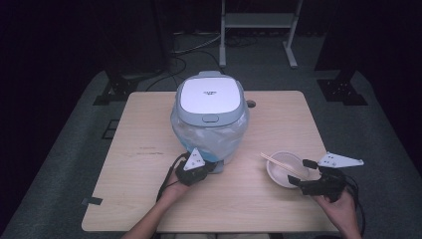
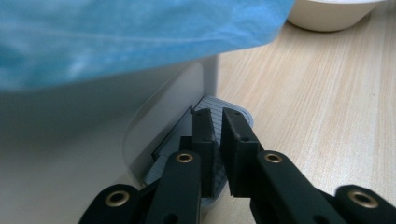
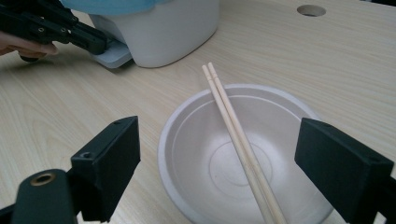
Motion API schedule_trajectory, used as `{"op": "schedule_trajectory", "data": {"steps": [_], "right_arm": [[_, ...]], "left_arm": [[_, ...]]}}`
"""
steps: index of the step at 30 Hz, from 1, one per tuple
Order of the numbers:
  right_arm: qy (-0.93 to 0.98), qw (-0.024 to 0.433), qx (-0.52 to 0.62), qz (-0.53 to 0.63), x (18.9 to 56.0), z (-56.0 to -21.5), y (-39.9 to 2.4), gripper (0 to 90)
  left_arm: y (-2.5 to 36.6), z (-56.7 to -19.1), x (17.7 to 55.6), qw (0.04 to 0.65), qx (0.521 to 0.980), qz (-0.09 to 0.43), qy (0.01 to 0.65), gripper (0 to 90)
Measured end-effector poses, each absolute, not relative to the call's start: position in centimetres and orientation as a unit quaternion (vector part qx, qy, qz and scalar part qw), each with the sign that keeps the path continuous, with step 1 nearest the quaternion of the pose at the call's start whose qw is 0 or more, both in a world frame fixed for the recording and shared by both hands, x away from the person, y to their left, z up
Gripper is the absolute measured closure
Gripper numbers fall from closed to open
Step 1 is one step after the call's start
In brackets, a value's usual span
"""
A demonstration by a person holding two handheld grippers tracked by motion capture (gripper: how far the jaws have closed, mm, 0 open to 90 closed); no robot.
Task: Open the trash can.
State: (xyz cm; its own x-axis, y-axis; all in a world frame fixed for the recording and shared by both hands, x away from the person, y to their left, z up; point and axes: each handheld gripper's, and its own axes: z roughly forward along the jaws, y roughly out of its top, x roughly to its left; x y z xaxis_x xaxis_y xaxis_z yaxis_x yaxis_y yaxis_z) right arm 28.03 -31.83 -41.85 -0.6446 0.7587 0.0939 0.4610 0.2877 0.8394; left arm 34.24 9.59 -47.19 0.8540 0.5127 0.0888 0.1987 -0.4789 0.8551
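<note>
The left claw [image 2: 217, 154] is closing its two black jaws on a thin, ribbed, pale tab [image 2: 210, 105] that is sticking out at the foot of a white appliance [image 2: 70, 154]. Blue translucent film [image 2: 130, 32] is draping over the appliance above. A pale bowl [image 2: 327, 16] is sitting farther off on the wooden worktop [image 2: 322, 107].

bare light wooden tabletop [image 1: 129, 199] lies open at lower left and centre. the grey-lidded white rice cooker [image 1: 210, 117] blocks upper centre; the white bowl [image 1: 279, 172] with wooden chopsticks [image 1: 281, 165] occupies lower right.
</note>
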Motion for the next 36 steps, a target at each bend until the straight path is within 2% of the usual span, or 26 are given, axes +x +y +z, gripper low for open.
{"op": "schedule_trajectory", "data": {"steps": [28,36], "right_arm": [[0.809,0.164,0.374,0.424,28.5,-40.9,-31.7,12.8],[0.844,0.14,0.359,0.373,30.4,-41.7,-30.2,13.7]], "left_arm": [[8.8,-47.7,34.3,0.419,0.867,0.179,0.2,87.7],[8.8,-47.7,34.4,0.418,0.868,0.175,0.204,87.8]]}}
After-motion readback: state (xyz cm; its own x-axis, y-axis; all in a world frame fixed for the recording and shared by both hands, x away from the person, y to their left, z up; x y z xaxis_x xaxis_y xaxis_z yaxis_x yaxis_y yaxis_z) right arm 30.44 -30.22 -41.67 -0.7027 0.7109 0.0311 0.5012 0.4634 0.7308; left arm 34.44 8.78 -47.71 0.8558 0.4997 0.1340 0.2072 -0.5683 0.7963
